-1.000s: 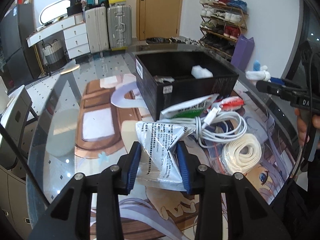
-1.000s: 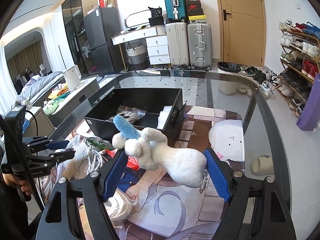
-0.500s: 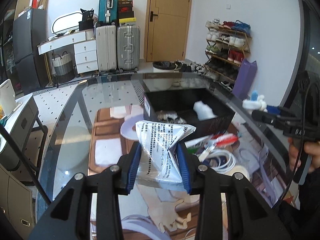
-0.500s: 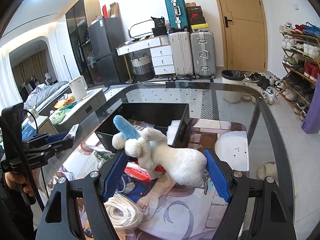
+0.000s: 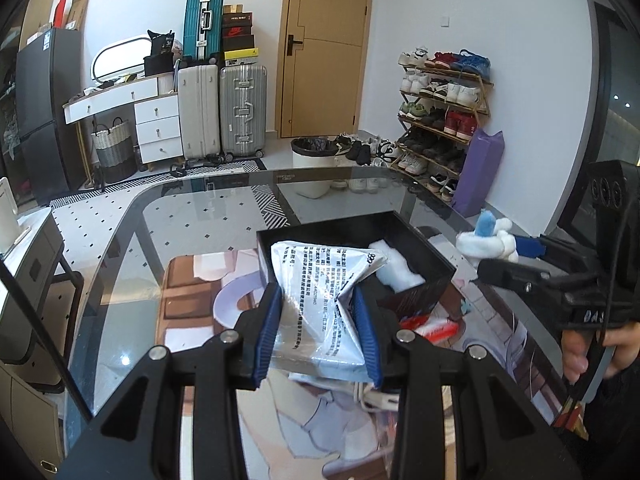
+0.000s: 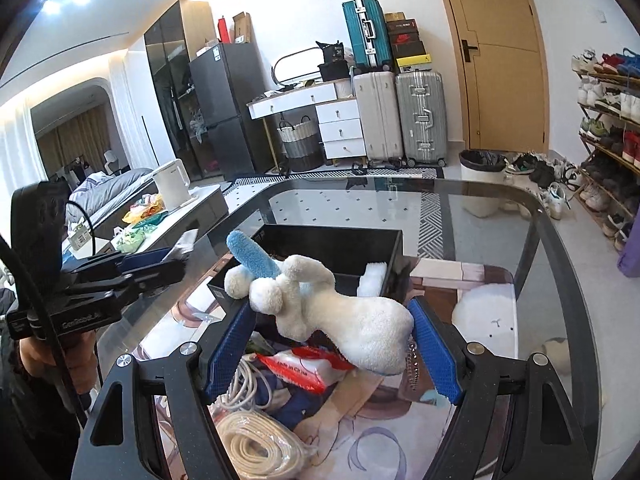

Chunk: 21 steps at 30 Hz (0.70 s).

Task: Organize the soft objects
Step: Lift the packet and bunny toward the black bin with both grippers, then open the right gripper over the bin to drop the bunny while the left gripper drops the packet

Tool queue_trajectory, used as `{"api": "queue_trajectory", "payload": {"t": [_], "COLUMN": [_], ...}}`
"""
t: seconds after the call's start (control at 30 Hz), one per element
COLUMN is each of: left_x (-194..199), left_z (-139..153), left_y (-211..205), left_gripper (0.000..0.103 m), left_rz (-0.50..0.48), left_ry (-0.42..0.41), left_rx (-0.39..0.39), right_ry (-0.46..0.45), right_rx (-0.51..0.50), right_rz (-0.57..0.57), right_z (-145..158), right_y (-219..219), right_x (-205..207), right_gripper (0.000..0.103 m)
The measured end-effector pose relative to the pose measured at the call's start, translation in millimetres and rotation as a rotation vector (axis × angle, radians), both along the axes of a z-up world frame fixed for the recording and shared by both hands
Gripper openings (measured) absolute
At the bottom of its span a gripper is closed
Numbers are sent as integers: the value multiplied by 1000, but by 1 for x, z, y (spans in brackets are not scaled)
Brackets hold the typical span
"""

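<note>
My left gripper (image 5: pixel 318 332) is shut on a white printed plastic packet (image 5: pixel 320 292) and holds it in the air just in front of the black storage box (image 5: pixel 420 256). My right gripper (image 6: pixel 332 344) is shut on a white plush toy with a blue ear (image 6: pixel 320 304), held above the table near the box (image 6: pixel 344 244). The plush also shows at the right of the left wrist view (image 5: pixel 488 238). A white soft item (image 5: pixel 396 272) lies inside the box.
On the glass table (image 6: pixel 480 208) lie a coiled white rope in a bag (image 6: pixel 260 448), white cables (image 6: pixel 244 384) and a red-and-white packet (image 6: pixel 304 368). Suitcases, drawers, a shoe rack and a bin stand beyond the table.
Both grippers rose higher above the table with their loads. The left one carried the packet up and toward the box; the cluttered items dropped lower in view.
</note>
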<state>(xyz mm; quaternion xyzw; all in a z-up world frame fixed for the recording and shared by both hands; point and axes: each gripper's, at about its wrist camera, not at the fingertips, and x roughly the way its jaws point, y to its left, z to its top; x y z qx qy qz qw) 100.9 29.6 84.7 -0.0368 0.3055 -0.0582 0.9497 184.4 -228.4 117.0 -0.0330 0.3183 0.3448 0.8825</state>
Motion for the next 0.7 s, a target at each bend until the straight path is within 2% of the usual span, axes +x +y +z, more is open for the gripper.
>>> {"api": "queue_trajectory", "payload": {"t": [0.5, 0.7], "left_x": [24, 35], "left_z": [-1, -8], "left_y": [-1, -1], "left_gripper": [36, 36], "left_rz": [15, 20], "left_ry": [-22, -3], "left_rx": [-62, -78], "right_ry": [-30, -24], "right_rx": [-8, -13], "right_rz": [40, 39], "right_z": [7, 9], "right_y": [25, 29], "right_x": [12, 24], "right_gripper": [79, 79]}}
